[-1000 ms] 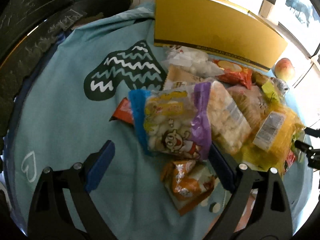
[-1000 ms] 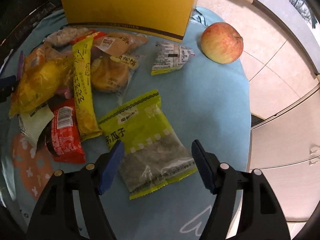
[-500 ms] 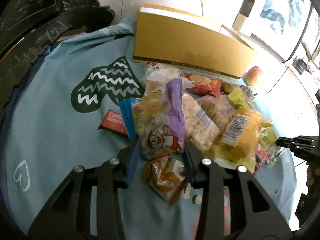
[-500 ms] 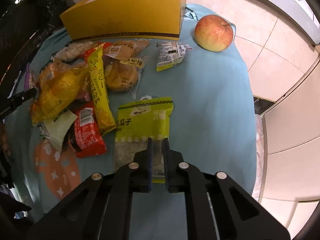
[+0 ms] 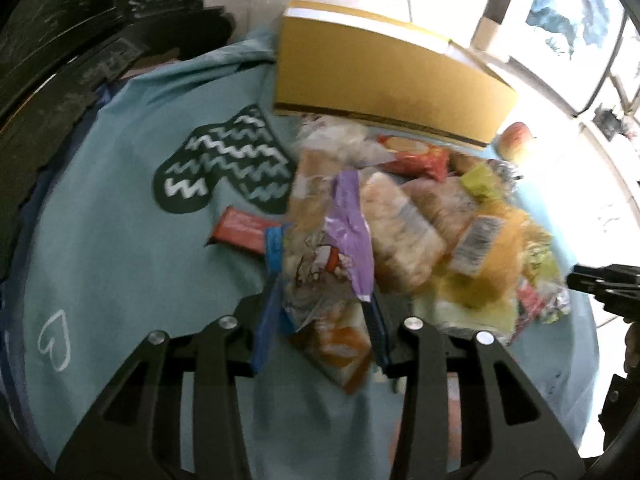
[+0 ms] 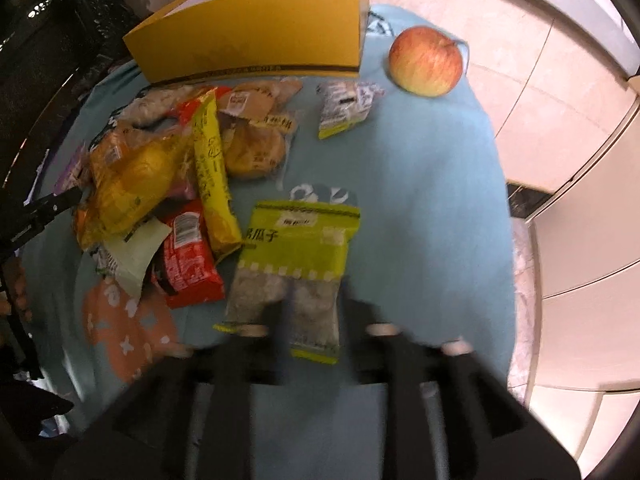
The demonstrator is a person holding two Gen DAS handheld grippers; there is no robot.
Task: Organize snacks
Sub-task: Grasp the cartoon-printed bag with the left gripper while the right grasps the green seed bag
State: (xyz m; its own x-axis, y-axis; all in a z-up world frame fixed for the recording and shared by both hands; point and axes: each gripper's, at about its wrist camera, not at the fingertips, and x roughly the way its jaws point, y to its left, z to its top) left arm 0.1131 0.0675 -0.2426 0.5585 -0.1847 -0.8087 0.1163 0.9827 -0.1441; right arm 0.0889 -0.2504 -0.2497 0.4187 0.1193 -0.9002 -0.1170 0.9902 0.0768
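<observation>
Left gripper point(image 5: 320, 320): jaws part closed on the near end of the purple bag point(image 5: 332, 256); the blue pads press its sides. The jaws have just eased open a little, with the bag between them.
Purple bag: clear pack with purple and blue edges and a cartoon print, at the near left of the snack pile, over an orange pack point(image 5: 340, 344).
Right gripper point(image 6: 312, 320): blurred; jaws part open and just now widening, with the near end of the green bag point(image 6: 296, 264) between them. Whether the pads touch the bag cannot be told.
Green bag: lime top with a clear lower half showing seeds, flat on the cloth point(image 6: 420, 200), just right of the pile.
Pile: yellow bag point(image 6: 132, 184), yellow stick pack point(image 6: 212, 176), red pack point(image 6: 188, 256) and bread packs point(image 6: 252, 148) lie overlapping, left of the green bag.
Small pack point(image 6: 344, 108): white and green, alone between the pile and the apple point(image 6: 426, 62).
Box point(image 6: 256, 36): yellow, standing open at the far edge of the cloth, just behind the pile.
Apple: on the cloth, right of the box.
Red bar point(image 5: 240, 230): on the cloth, left of the purple bag.
Cloth: light blue, with a dark zigzag print point(image 5: 228, 168).
</observation>
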